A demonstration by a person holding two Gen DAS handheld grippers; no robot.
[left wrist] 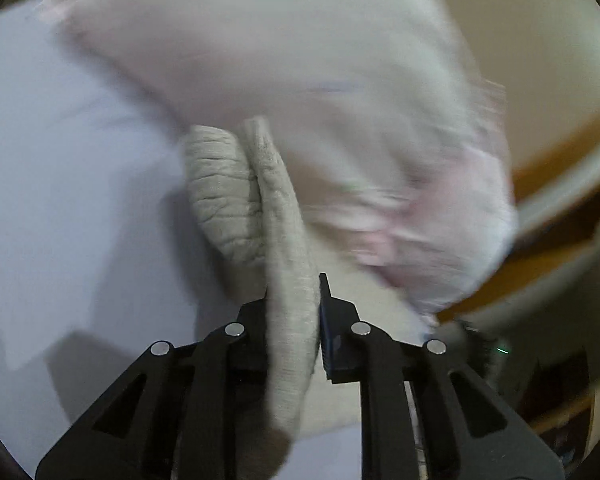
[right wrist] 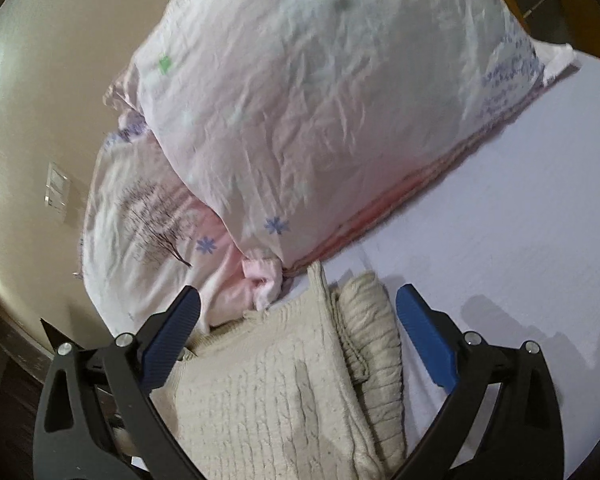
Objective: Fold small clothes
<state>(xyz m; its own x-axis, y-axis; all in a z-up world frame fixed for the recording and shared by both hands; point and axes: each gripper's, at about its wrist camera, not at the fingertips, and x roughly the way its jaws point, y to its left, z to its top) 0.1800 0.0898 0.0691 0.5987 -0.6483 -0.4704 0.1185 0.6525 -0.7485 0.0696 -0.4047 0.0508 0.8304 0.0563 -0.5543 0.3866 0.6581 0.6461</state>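
Note:
A small beige knitted garment (right wrist: 284, 384) lies folded on a pale lavender sheet (right wrist: 500, 248), with a ribbed cuff (right wrist: 372, 332) along its right side. My right gripper (right wrist: 298, 304) is open, its blue pads (right wrist: 424, 332) on either side of the garment, just above it. In the left wrist view my left gripper (left wrist: 294, 292) is shut on a fold of the beige knit (left wrist: 288, 248) and holds it up off the sheet (left wrist: 60, 184); the ribbed cuff (left wrist: 220, 192) hangs to the left of it.
A pink and white printed pillow (right wrist: 320, 112) lies just beyond the garment, on top of a second one (right wrist: 148, 224). It shows blurred in the left wrist view (left wrist: 300, 80). A beige wall (right wrist: 40, 120) stands behind; wooden furniture (left wrist: 548, 248) is at right.

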